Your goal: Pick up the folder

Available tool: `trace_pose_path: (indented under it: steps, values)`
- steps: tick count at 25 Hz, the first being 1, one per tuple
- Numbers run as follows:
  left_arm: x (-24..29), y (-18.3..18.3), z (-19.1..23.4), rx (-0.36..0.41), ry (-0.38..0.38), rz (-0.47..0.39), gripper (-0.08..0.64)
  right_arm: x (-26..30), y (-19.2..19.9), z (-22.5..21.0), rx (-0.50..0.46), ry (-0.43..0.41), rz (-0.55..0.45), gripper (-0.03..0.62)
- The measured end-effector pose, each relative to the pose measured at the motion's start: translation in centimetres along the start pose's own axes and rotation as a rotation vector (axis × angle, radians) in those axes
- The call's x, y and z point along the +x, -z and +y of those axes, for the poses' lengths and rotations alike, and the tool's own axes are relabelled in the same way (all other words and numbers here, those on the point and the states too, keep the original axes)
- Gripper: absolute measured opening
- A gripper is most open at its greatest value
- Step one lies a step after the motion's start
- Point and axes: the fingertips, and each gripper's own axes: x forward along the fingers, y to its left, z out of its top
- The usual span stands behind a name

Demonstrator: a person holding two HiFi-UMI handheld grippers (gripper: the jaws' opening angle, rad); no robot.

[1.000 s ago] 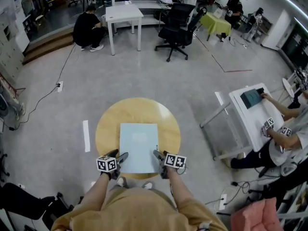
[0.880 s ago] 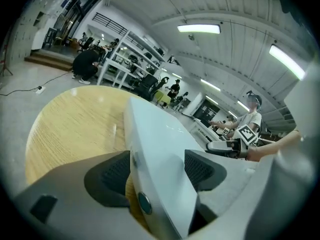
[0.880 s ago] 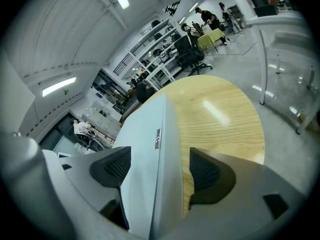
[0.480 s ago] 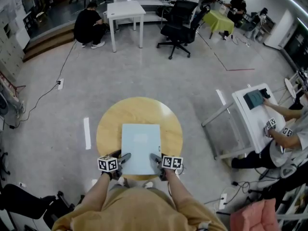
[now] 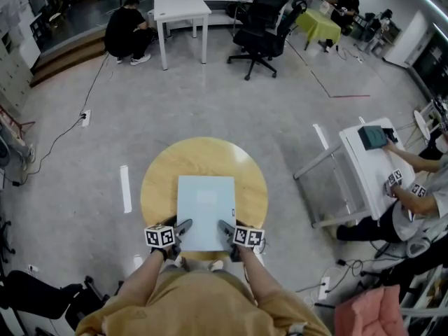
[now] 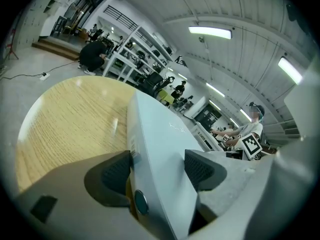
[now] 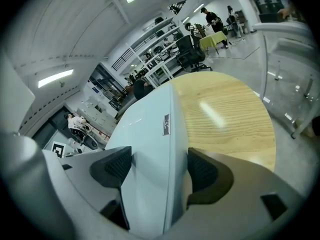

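A pale blue folder lies on the round wooden table, its near edge toward me. My left gripper is at its near left corner and my right gripper at its near right corner. In the left gripper view the folder runs between both dark pads, which touch its faces; the left gripper is shut on it. In the right gripper view the folder likewise fills the gap of the right gripper, pads pressed against it. Tabletop shows beside the folder.
A white desk stands at the right, where another person works with marker-cube grippers. Farther back are a black office chair, a white table and a crouching person. White tape marks the floor left of the table.
Both grippers have drawn slightly inward along the folder's near edge, the right one more. The folder stays flat on the table.
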Motion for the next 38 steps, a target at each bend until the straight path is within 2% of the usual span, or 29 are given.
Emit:
trace_pose_path:
  steps: [3,11,21,28,38]
  values:
    - [-0.5,-1.6,-0.4,0.019,0.012,-0.034,0.327,-0.5,-1.5,1.2,-0.029,0.000,-0.044,0.330]
    - [-2.3,-7.2,-2.4,0.135,0.032,-0.142,0.327,-1.7,-6.1,5.0,-0.119,-0.036,-0.166,0.330]
    - [-5.8,-13.5,-5.4,0.275,0.060,-0.273,0.327,-2.9,-9.8,8.9,-0.223,-0.081,-0.283,0.330]
    - [-9.7,-18.4,-9.2,0.405,0.075,-0.407,0.327,-6.1,-13.8,14.0,-0.322,-0.135,-0.408,0.330]
    - [-15.2,-23.4,-15.0,0.533,0.109,-0.571,0.327,-12.7,-18.1,20.6,-0.445,-0.168,-0.590,0.330]
